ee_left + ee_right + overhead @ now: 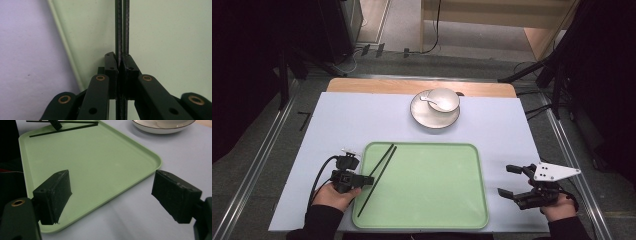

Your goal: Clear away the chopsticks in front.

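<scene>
Over tray (pixel 427 200), clamped chopsticks (pixel 379 172) seemingly slant far-right.

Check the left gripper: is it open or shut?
Shut. The left gripper has its jaws pressed together on the black chopsticks, which run between them over the green tray.

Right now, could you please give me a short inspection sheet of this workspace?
Surface: pale mat on a wooden table.
Job's things: black chopsticks over the green tray.
Clutter: bowl with spoon, on a plate.
Grippers: left gripper shut on the chopsticks; right gripper open, right of the tray.
Cables: one loops from the left gripper; more on the floor.
Surroundings: dark stands, wooden furniture behind.
</scene>
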`<state>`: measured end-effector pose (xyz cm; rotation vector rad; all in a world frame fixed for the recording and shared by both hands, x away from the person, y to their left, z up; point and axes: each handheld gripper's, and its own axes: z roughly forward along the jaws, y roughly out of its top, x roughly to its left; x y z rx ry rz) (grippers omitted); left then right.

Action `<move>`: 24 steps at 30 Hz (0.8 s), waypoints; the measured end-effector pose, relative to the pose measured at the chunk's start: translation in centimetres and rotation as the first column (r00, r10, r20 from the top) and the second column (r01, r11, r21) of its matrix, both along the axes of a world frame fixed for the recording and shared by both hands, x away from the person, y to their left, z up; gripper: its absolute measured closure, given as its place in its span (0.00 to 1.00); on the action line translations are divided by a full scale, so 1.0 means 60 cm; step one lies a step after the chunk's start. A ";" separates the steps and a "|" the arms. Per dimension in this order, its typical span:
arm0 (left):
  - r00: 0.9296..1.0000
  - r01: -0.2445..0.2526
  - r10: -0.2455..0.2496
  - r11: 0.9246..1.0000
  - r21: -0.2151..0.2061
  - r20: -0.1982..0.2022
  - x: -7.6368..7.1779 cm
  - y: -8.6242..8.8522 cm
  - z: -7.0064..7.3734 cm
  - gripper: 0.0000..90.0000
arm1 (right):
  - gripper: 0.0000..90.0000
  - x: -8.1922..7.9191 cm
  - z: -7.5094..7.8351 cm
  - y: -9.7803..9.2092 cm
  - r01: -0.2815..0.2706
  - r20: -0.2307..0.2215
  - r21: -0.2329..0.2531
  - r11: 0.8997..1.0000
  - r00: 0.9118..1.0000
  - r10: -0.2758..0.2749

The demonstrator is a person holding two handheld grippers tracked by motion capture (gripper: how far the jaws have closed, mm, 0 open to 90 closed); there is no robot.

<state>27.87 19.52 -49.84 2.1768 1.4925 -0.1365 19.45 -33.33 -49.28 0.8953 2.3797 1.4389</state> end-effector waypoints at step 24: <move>0.975 0.153 -0.135 0.984 -0.094 0.174 0.006 0.050 0.024 0.43 | 0.18 0.000 -0.001 -0.001 0.000 -0.007 0.008 1.000 1.000 0.000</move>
